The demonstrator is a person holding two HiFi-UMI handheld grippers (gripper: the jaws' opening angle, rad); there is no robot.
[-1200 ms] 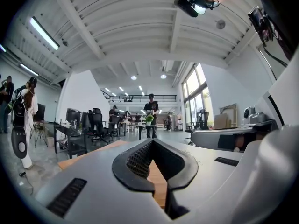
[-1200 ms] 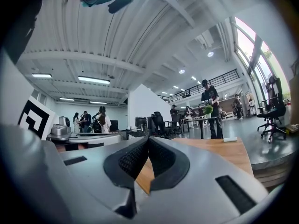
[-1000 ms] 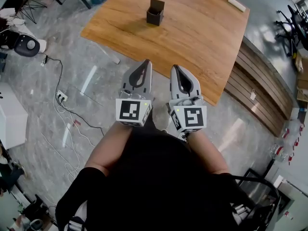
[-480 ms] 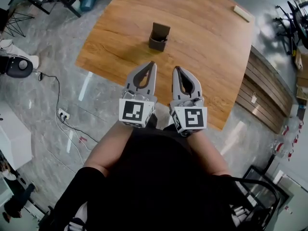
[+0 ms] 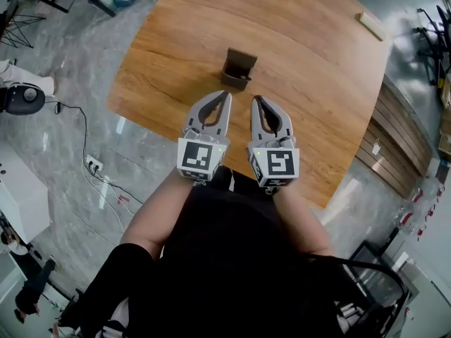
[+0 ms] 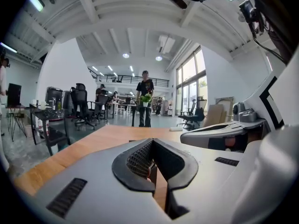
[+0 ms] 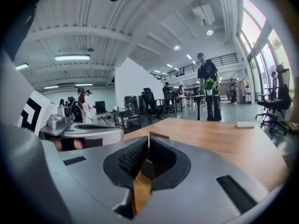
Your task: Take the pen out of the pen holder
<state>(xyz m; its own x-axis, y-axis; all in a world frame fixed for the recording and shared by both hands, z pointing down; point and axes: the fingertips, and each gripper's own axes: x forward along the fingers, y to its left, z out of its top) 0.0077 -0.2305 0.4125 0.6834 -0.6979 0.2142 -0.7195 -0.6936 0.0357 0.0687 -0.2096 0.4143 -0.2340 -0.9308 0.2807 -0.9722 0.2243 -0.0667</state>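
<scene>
A small dark brown pen holder (image 5: 237, 69) stands on the wooden table (image 5: 310, 69), near its front edge. Something dark sits in its front compartment; I cannot make out a pen as such. My left gripper (image 5: 227, 96) and right gripper (image 5: 255, 98) are side by side just short of the holder, over the table's near edge. Both are shut with nothing between the jaws. In the left gripper view the left gripper (image 6: 152, 143) has its jaws together. The right gripper (image 7: 148, 140) hides most of the holder; only the holder's top edge (image 7: 159, 135) shows above it.
A white block (image 5: 371, 25) lies at the table's far right. A slatted wooden bench (image 5: 394, 139) runs along the right side. Cables and a power strip (image 5: 91, 164) lie on the floor at the left. A person (image 6: 145, 101) stands far beyond the table.
Both grippers have moved forward together from over the floor to the table's near edge, closing on the pen holder. Their jaws have stayed shut.
</scene>
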